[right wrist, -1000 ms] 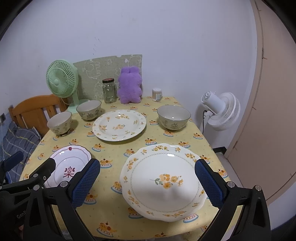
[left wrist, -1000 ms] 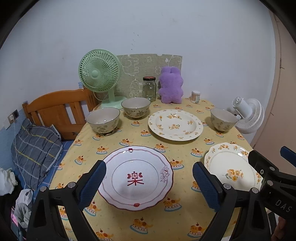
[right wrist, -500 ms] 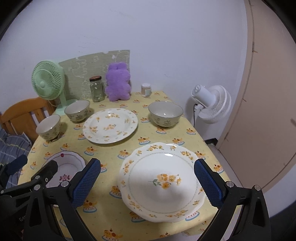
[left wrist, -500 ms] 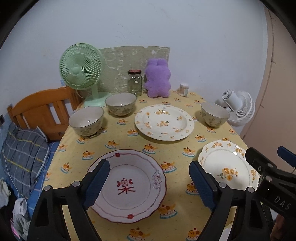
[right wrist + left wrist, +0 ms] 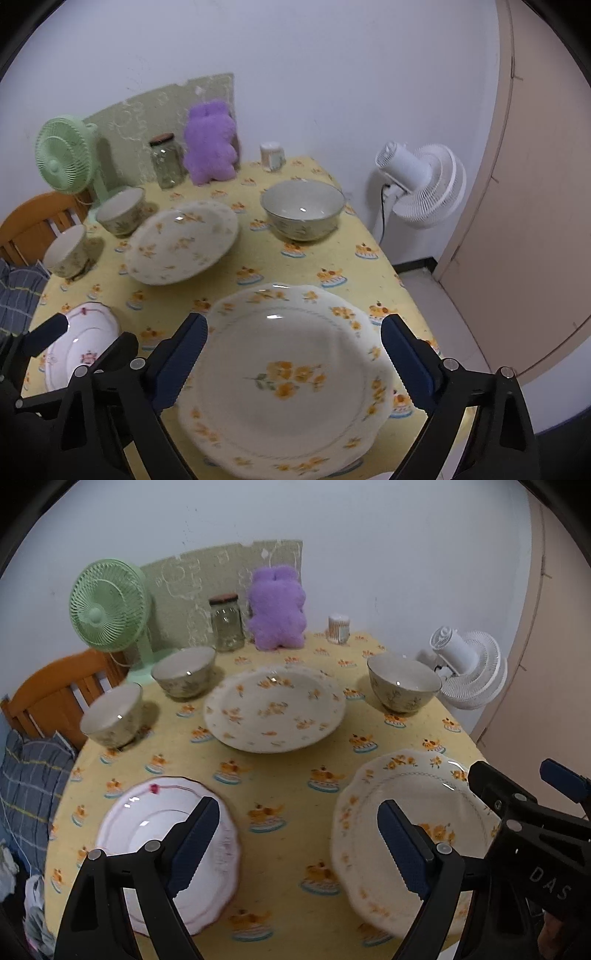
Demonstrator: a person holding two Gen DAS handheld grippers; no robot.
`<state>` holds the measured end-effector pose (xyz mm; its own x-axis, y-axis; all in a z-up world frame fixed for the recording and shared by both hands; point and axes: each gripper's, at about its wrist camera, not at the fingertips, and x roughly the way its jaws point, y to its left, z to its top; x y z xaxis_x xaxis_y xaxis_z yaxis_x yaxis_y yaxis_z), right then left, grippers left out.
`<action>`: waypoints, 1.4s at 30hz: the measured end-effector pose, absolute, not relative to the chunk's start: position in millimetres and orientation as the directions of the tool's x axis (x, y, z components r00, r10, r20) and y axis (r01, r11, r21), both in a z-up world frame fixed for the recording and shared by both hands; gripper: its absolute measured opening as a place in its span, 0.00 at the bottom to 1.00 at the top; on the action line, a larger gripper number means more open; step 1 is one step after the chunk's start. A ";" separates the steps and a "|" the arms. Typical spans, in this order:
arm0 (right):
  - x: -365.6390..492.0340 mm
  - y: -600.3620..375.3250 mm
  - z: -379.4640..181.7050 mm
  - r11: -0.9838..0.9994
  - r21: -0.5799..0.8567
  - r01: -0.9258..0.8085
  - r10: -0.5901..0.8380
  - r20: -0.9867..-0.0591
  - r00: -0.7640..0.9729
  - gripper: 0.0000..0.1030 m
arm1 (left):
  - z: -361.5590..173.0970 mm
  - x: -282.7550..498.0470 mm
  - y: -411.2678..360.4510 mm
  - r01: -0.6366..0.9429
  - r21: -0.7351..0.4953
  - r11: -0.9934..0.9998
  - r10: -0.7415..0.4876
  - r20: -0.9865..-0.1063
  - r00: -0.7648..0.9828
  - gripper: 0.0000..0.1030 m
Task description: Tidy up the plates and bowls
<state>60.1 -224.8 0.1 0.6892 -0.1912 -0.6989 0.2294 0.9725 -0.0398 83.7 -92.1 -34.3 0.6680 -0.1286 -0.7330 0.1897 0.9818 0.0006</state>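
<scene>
We found nothing stacked yet: three plates and three floral ceramic bowls lay apart on the yellow-clothed bench [image 5: 280,790], the pink-rimmed white plate [image 5: 147,819] and the scalloped yellow-flowered plate [image 5: 288,376] at its near edge, while the left gripper [image 5: 295,845] and the right gripper [image 5: 295,362] held their jaws apart and empty, the right's just narrowing slightly.

- A yellow tablecloth [image 5: 280,775] printed with small cakes covers the table.
- At its far edge, by the wall, a purple plush toy [image 5: 276,609] sits upright.
- Left of the plush stands a glass jar [image 5: 226,623] with a dark lid.
- Behind both, a pale green patterned board [image 5: 207,576] leans on the wall.
- Further left of the jar is a green table fan [image 5: 107,605].
- Right of the plush stands a small white container [image 5: 339,627].
- Beyond the cloth's right edge is a white fan [image 5: 421,184].
- Left of the table are a wooden chair back [image 5: 55,694] and checked bedding [image 5: 29,775].
</scene>
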 end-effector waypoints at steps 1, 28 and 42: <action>62.4 -229.4 -2.7 0.974 -0.038 0.225 -0.186 -0.705 0.685 0.93 | -37.8 86.1 -98.2 0.187 0.004 0.982 -0.123 -0.741 0.660 0.86; 96.7 -296.1 -100.2 0.966 0.001 0.258 -0.120 -0.884 0.452 0.74 | -119.7 113.0 -155.1 0.193 0.012 0.981 -0.076 -0.893 0.443 0.70; 109.1 -292.5 -99.9 0.969 -0.014 0.246 -0.120 -0.899 0.422 0.70 | -116.4 124.0 -150.6 0.197 0.011 0.980 -0.076 -0.900 0.429 0.69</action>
<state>109.1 -292.5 -99.9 0.4219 -0.1203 -0.8986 0.2456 0.9693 -0.0144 124.0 -150.6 -116.4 0.4285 -0.0756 -0.9004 0.1969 0.9804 0.0114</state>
